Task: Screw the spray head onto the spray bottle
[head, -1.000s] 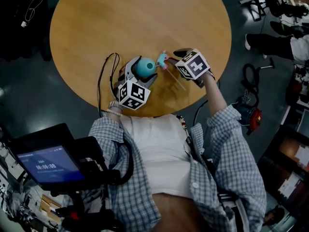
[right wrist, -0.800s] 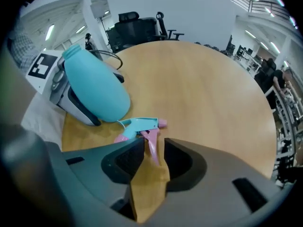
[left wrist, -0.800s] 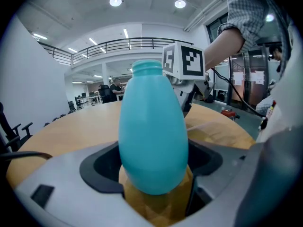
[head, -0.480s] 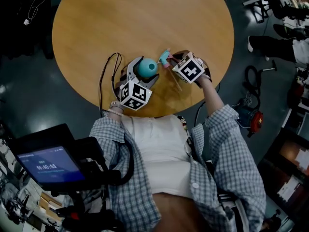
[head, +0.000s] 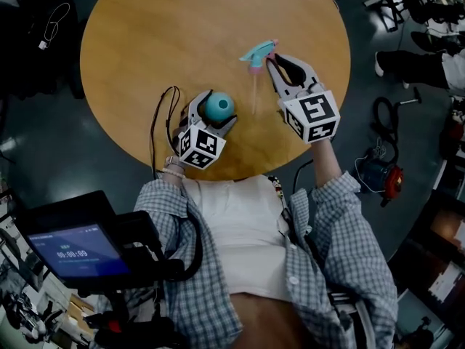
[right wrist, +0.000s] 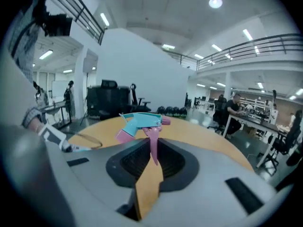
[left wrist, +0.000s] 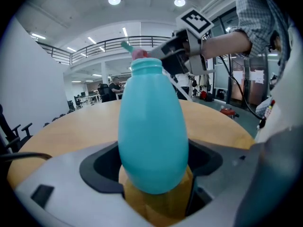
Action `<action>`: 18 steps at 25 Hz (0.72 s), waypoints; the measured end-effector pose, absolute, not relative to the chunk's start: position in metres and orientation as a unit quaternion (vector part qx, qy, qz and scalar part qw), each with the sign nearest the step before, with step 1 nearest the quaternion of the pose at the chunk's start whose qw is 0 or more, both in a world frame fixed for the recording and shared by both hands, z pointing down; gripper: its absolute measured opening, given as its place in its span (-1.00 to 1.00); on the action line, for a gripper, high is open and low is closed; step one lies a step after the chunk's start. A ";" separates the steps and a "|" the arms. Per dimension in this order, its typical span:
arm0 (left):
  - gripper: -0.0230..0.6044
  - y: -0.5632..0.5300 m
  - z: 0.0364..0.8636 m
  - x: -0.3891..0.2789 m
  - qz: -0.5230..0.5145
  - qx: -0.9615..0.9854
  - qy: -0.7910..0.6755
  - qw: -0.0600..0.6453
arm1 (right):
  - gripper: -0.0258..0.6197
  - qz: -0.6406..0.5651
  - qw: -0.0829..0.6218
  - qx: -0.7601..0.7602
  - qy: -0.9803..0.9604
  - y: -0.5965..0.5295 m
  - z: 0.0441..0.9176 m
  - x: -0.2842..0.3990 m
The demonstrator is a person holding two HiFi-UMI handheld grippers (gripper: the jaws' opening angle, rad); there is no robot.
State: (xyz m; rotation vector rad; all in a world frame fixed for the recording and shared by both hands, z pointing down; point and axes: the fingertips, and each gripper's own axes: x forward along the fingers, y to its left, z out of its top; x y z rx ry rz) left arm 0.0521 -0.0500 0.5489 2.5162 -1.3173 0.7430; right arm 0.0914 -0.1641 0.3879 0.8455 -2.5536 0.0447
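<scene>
Gripping, left side: your left gripper [head: 216,111] is clamped on the belly of the spray bottle [left wrist: 151,126], with one dark pad pressed against each side.
Right side: your right gripper [right wrist: 150,162] has just been closing. Its jaws now stand nearly together and pinch the pink trigger [right wrist: 153,143] of the spray head [right wrist: 139,122] between them.
Spray bottle: you have a teal, egg-shaped bottle standing upright near your edge of the round wooden table [head: 182,27]. Its short ringed neck points up, open and uncapped. You cannot tell from these views whether its base rests on the wood.
Spray head: the body is teal, with a pink nozzle tip and a pink collar. It is held above the tabletop with its trigger hanging down into your jaws. A thin pale tube [head: 254,93] trails below it.
Bottle and head: the two are apart and nowhere touching. In the head view the spray head sits farther from you than the bottle and off to its right.
Beside your left gripper: a black cable [head: 155,122] loops across the table edge.
</scene>
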 end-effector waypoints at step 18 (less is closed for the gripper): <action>0.40 -0.050 0.563 0.038 0.269 0.849 -0.439 0.115 | -0.80 -0.008 0.017 0.330 -0.944 -0.140 0.337 0.039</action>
